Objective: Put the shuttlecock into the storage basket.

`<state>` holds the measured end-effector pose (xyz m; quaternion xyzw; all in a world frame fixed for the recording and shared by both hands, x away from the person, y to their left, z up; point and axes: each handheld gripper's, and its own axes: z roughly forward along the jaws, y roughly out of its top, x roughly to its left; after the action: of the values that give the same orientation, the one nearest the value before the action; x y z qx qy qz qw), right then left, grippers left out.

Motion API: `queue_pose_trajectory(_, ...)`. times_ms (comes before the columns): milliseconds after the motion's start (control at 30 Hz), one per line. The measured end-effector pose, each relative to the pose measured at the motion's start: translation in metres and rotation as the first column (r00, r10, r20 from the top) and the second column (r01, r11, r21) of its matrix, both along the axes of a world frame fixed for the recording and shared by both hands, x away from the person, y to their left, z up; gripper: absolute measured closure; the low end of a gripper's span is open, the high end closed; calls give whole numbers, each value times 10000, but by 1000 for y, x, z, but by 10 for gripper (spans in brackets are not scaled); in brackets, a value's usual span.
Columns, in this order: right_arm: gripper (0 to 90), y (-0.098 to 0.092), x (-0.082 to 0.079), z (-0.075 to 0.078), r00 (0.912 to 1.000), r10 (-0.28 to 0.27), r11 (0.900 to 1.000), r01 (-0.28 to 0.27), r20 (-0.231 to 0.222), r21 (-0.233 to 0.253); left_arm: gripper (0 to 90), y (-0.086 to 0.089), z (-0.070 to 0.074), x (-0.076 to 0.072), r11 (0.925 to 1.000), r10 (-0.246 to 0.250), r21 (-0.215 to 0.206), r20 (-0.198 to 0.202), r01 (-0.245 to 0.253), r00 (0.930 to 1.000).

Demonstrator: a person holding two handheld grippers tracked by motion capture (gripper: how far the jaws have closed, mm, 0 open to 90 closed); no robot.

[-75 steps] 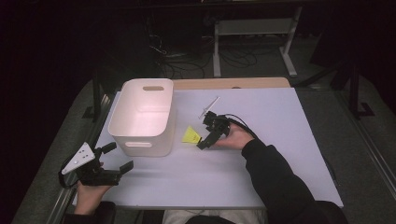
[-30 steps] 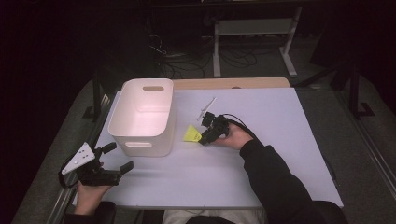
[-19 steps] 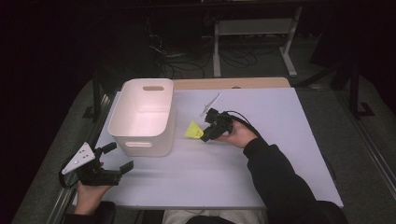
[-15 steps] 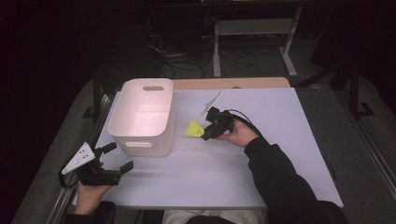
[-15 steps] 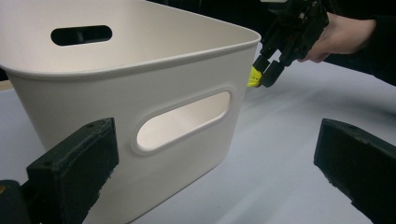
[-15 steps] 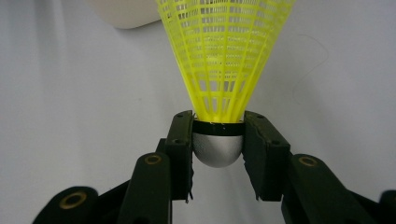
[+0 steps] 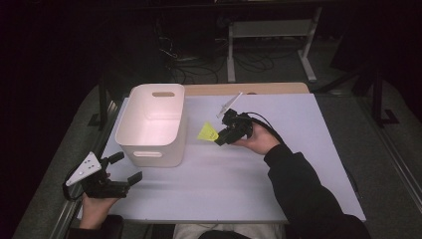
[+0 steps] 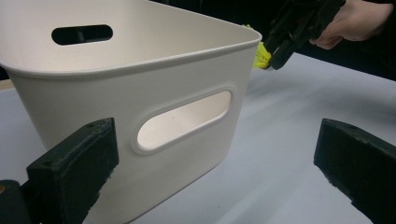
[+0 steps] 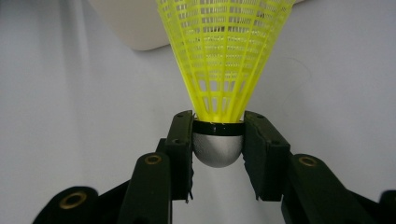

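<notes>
A yellow plastic shuttlecock (image 7: 207, 132) (image 9: 224, 56) with a silver cap is held just above the white table, right of the white bin (image 7: 154, 124). My right gripper (image 7: 224, 137) (image 9: 218, 140) is shut on its cap, with the skirt pointing toward the bin. From the left gripper view, the shuttlecock (image 8: 262, 55) peeks past the bin's corner (image 8: 140, 84). My left gripper (image 7: 122, 172) (image 8: 210, 168) is open near the table's front left edge, facing the bin's handle slot, with nothing between its jaws.
The bin stands empty at the table's left half. A wooden strip (image 7: 244, 88) runs along the table's far edge. Cables and a metal stand (image 7: 268, 35) lie on the dark floor beyond.
My right gripper has lifted the shuttlecock off the table and carried it slightly toward the bin. The left gripper has not moved.
</notes>
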<state>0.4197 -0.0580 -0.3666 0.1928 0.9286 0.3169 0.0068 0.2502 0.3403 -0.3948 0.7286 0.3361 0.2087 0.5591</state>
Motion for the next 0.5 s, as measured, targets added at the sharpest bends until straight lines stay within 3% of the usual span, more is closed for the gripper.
queue_pose_trajectory(500, 632, -1, -3, 18, 9997, 66, 9996, -72, 246, 266, 0, 0, 0, 0, 10000, -14, -31, -10, 14, 10000)
